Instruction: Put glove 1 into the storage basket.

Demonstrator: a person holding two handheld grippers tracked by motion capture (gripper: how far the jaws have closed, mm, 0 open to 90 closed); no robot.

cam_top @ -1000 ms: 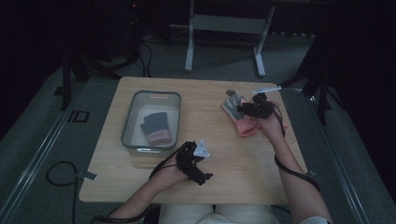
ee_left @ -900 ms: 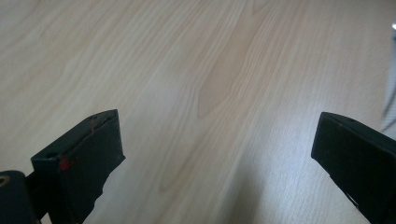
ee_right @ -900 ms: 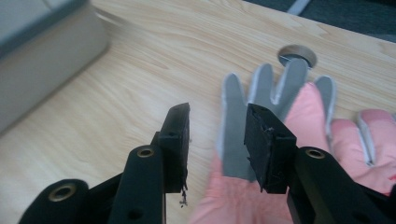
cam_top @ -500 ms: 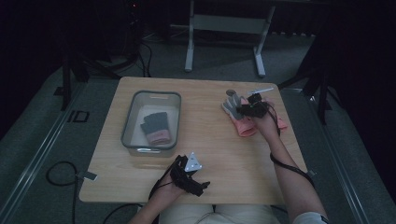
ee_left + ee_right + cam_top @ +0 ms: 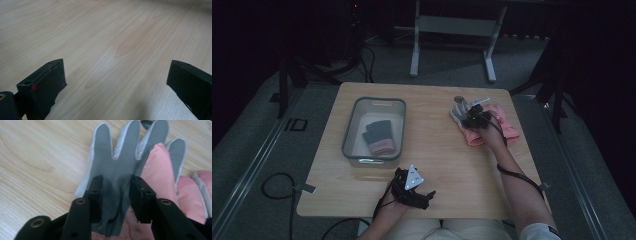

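Here the right hand-held gripper (image 5: 115, 192) is down on the grey glove (image 5: 117, 165), which lies palm-up on the desk (image 5: 437, 150) at the upper right of the high view, partly overlapping a pink glove (image 5: 160, 177) beside it. In the right gripper view the two black jaws sit either side of the grey palm near the cuff, with the dotted fabric bunched between them. They have just been closing, and the fabric looks pinched, so I read this as a grip on the glove, though a light one.

The left hand-held gripper (image 5: 412, 187) rests at the lower centre of the high view near the desk's front edge, jaws standing wide apart over bare wood, nothing between them.

A clear bin (image 5: 349, 135) sits at centre left of the high view with a dark glove (image 5: 376, 132) and a pinkish one already in it. That is likely where this one goes.

Handling notes (judgement):
- The glove is light, soft and limp, and will drape and swing when lifted.
- The dotted palm should give the pads friction, so slip risk is low.
- Taking it at the palm or cuff carries more fabric than a fingertip would.
- The pink glove overlaps it and may drag along. Lift slowly and check separation.
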